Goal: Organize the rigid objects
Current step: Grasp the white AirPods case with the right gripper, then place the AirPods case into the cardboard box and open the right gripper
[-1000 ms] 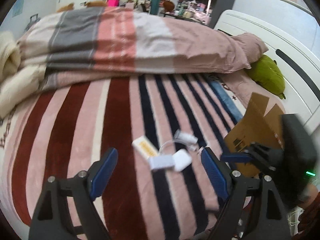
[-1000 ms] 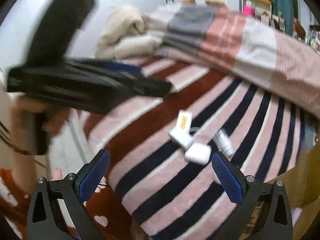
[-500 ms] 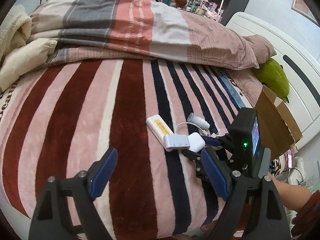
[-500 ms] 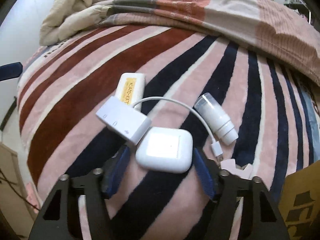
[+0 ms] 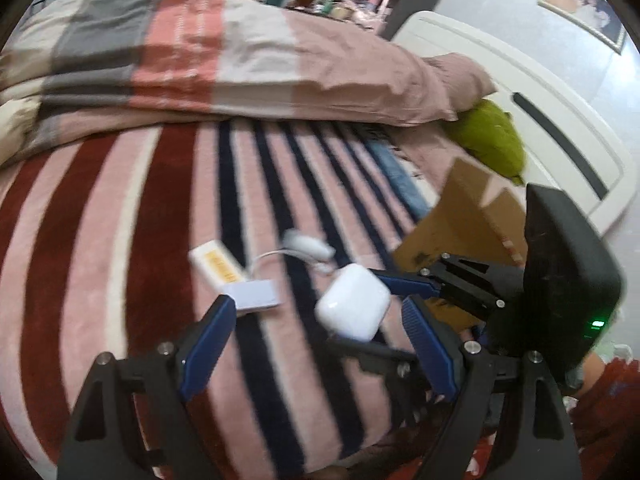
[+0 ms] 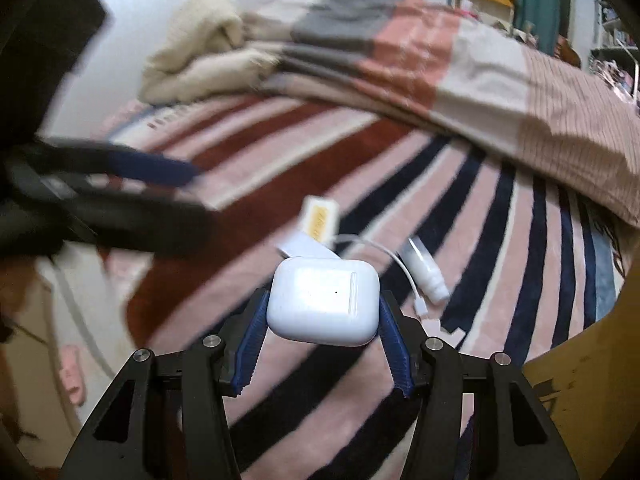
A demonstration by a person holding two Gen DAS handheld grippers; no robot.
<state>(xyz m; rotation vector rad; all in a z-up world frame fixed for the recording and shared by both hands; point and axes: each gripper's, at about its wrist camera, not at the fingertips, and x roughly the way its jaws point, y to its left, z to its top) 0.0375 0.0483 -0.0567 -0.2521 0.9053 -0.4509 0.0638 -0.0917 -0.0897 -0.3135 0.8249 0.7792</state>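
Right hand-held gripper [image 6: 323,322]: blue pads clamped on both sides of the white earbud case [image 6: 323,305], which is lifted clear of the bed's striped blanket [image 6: 256,184]. Its jaws have just been closing, with the case between them. In the left wrist view the case [image 5: 353,306] shows in the same grip, in the air.

Left hand-held gripper [image 5: 318,340]: jaws apart, nothing between them, above the blanket.

Lying on the blanket beyond the case: white adapter block [image 5: 256,295] with its thin cable, a white stick with a yellow label [image 5: 218,265] touching it, and a small white bottle [image 6: 426,270] on its side nearby.

Cardboard box [image 5: 466,216] stands at the bed's edge, near the right gripper. Folded quilt [image 5: 224,48] farther back; green plush [image 5: 496,140] by the headboard.
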